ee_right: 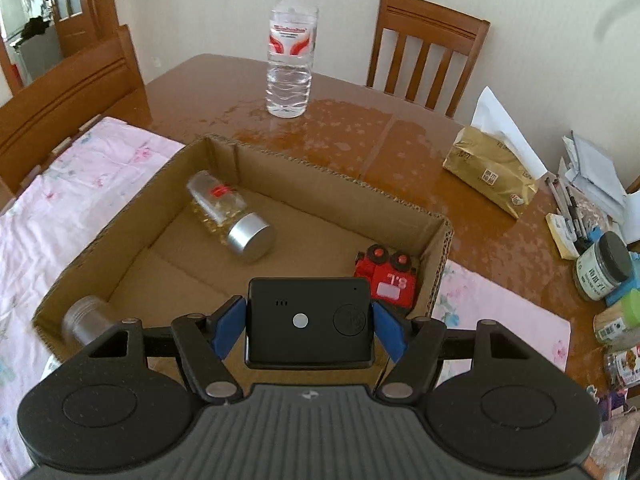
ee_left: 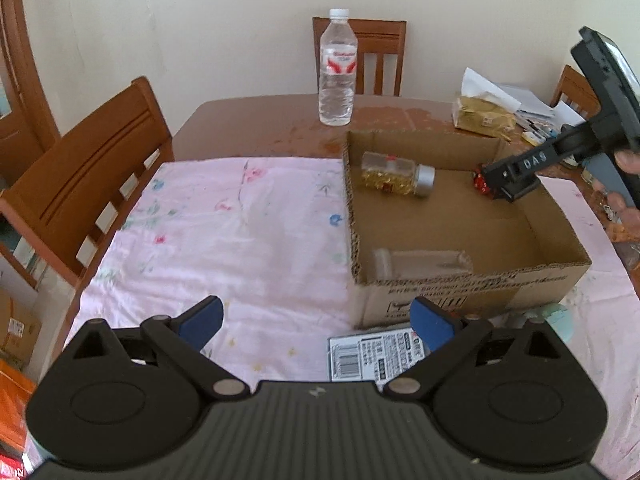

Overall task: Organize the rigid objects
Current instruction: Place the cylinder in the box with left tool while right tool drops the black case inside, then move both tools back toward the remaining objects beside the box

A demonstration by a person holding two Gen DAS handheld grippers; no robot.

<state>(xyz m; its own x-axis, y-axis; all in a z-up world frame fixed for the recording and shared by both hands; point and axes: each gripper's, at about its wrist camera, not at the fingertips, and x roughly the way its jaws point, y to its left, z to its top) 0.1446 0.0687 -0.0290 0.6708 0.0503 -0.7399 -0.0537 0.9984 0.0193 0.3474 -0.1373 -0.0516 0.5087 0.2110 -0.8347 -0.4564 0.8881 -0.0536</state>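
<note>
Done: jar (ee_right: 232, 216), red toy truck (ee_right: 386, 276) and clear container (ee_right: 82, 320) lie in the cardboard box (ee_right: 340, 176).
Right tool (ee_right: 308, 326): clamps a black device (ee_right: 308, 320) over the box's right corner — not yet released.
Left tool (ee_left: 316, 320): spread wide, empty, near a labelled packet (ee_left: 372, 354) left on the surface's front edge.

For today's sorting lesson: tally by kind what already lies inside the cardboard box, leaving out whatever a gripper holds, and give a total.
Jars: 2, a silver-lidded jar of yellow contents and a clear jar by the near wall
Toy trucks: 1, the red toy truck in a corner
Total: 3, all lying inside the cardboard box
</note>
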